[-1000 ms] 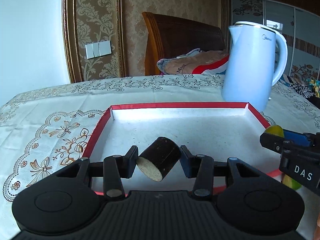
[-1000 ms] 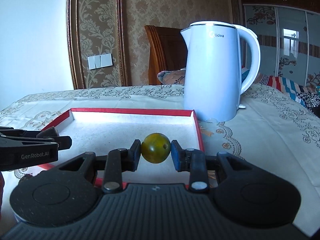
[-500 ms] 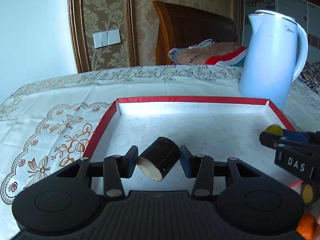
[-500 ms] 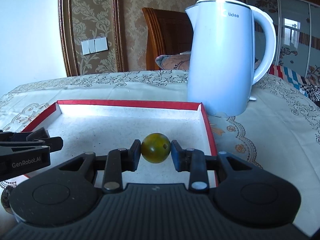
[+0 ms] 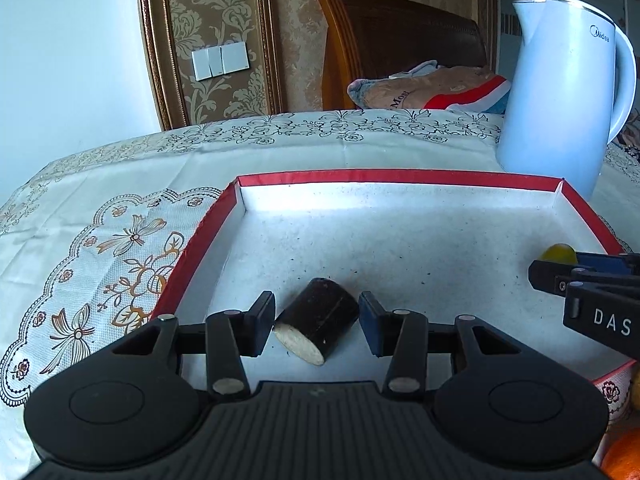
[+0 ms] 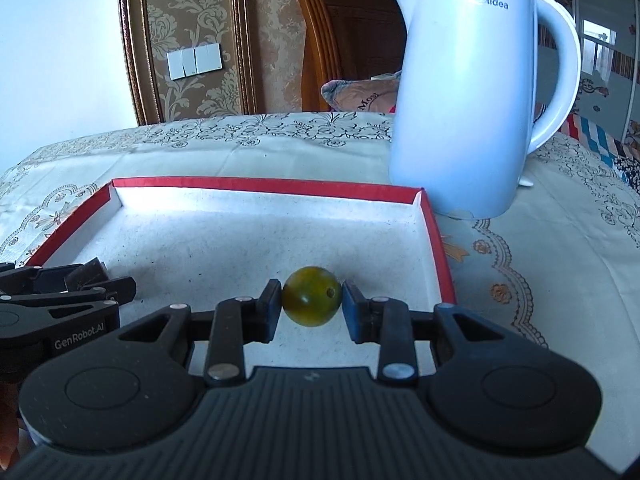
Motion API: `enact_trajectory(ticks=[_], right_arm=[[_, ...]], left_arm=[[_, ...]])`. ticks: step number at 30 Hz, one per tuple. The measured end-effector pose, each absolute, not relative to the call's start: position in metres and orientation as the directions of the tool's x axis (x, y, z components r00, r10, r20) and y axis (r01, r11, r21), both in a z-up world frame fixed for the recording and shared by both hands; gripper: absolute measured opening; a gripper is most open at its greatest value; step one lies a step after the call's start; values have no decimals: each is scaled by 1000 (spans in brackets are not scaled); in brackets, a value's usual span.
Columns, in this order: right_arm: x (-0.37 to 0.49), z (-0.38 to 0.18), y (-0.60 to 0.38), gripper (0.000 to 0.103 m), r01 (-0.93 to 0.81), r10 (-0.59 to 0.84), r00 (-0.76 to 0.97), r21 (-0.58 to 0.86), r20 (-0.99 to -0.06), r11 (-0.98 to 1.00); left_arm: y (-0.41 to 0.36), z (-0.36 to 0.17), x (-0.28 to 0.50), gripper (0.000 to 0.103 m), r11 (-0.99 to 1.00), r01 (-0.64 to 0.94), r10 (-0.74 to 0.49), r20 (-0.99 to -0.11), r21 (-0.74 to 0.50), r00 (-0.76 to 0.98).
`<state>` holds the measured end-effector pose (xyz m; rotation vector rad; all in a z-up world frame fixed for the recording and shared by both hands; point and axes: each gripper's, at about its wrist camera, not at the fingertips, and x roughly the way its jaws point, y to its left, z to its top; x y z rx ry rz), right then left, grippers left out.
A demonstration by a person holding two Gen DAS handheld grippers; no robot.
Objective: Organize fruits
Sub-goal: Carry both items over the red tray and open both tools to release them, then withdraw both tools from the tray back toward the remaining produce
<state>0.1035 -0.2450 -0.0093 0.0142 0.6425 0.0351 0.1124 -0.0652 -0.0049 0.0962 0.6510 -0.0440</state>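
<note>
My left gripper is shut on a short dark cylinder with a pale cut end, a piece of sugarcane by its look, held over the near left part of the red-rimmed white tray. My right gripper is shut on a small round green-yellow fruit over the tray's near right part. Each gripper shows in the other's view: the right one at the right edge with its fruit, the left one at the left edge.
A tall white electric kettle stands on the embroidered tablecloth just behind the tray's far right corner. An orange fruit peeks in at the bottom right of the left wrist view. A wooden chair back stands behind the table.
Both grippers have moved forward over the tray and tilted down a little, so the tray floor fills more of each view. Both grips are unchanged.
</note>
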Motion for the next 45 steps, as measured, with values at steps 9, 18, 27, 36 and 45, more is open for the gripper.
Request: enact_trajectory(ticks=[9, 18, 27, 36, 45], right_arm=[[98, -7, -243, 51, -13, 16, 821, 9, -570, 1000], [87, -3, -245, 71, 4, 0, 853, 6, -522, 1000], [70, -2, -247, 79, 7, -13, 885, -14, -466, 1000], [38, -2, -259, 88, 29, -4, 905, 52, -425, 998], [3, -3, -268, 96, 31, 10, 924, 101, -383, 994]], left_arm=[[-68, 0, 104, 68, 993, 65, -3, -540, 97, 842], [-56, 1, 96, 69, 997, 36, 2, -515, 64, 857], [-49, 4, 81, 71, 997, 38, -3, -487, 63, 873], [-29, 6, 57, 71, 999, 51, -48, -483, -7, 875], [-2, 9, 28, 71, 997, 33, -58, -457, -64, 888]])
